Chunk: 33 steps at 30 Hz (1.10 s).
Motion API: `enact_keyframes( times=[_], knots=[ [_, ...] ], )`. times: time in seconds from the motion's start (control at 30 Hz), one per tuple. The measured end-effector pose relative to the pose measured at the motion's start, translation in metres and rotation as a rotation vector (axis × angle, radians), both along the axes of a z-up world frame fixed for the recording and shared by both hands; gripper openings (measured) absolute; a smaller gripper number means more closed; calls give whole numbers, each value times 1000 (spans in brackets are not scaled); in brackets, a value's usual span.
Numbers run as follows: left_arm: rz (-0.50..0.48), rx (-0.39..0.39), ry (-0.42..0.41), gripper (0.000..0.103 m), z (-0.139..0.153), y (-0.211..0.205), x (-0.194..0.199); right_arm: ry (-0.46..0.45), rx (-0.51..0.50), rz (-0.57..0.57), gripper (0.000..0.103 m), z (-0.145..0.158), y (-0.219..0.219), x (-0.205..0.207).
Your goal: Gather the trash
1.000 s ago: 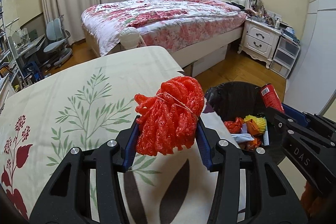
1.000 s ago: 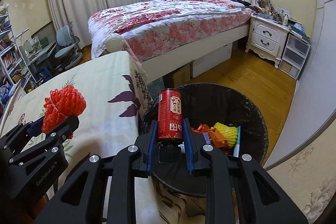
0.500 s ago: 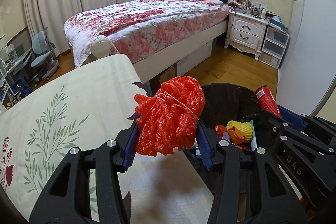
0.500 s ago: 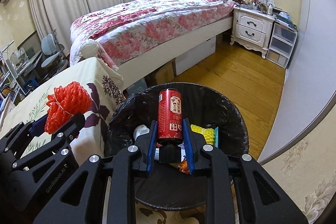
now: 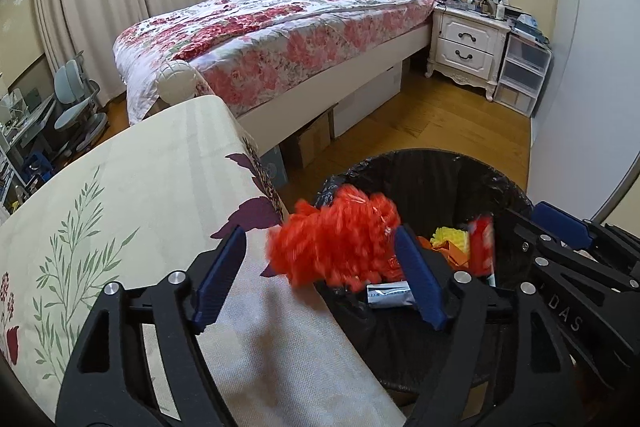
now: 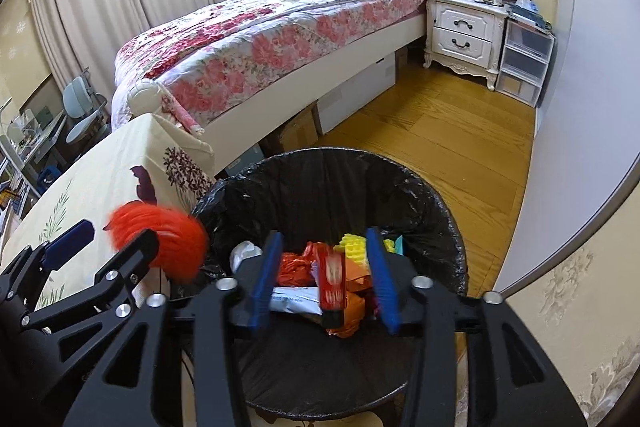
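Both my grippers stand wide open over a black-lined trash bin (image 6: 436, 211), and two red pieces of trash are blurred between the spread jaws.

My left gripper (image 5: 320, 277) holds nothing; the red foam net (image 5: 340, 239) is blurred at the bin's near left rim, just beside the table (image 5: 132, 187) edge, and I judge it could catch the rim and tumble outside. My right gripper (image 6: 326, 277) also holds nothing; the red can (image 6: 332, 283) is blurred above the rubbish inside and could bounce. I count two grippers, one bin, one net, one can.
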<state>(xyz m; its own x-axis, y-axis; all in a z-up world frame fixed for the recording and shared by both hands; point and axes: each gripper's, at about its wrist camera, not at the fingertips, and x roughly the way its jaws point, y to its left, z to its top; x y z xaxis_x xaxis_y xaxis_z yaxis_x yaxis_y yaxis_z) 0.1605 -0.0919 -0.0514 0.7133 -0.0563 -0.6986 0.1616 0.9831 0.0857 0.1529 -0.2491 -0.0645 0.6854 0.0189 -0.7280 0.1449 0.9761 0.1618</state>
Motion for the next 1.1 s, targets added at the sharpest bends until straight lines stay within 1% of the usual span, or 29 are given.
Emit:
enact_keyframes(
  times=[0.03,0.1,0.2,0.3,0.53,0.7,1.1],
  knots=[
    [3,-1,2,78,0,1,0,0,-3,-5,48,1,-1,-1],
    [9,-3,4,82,0,4,0,-3,-12,-18,62,3,-3,-3],
    [21,-11,0,84,1,9,-2,-15,-28,-32,70,7,-3,-7],
    [27,-14,-3,85,4,13,-6,-22,-32,-41,74,11,-2,-11],
    [47,-3,-18,88,9,25,-24,-42,-58,-50,79,18,6,-27],
    [67,-13,-35,90,17,37,-37,-61,-85,-38,84,23,18,-44],
    [120,-34,-66,91,29,70,-84,-112,-112,5,85,40,45,-82]
  ],
)
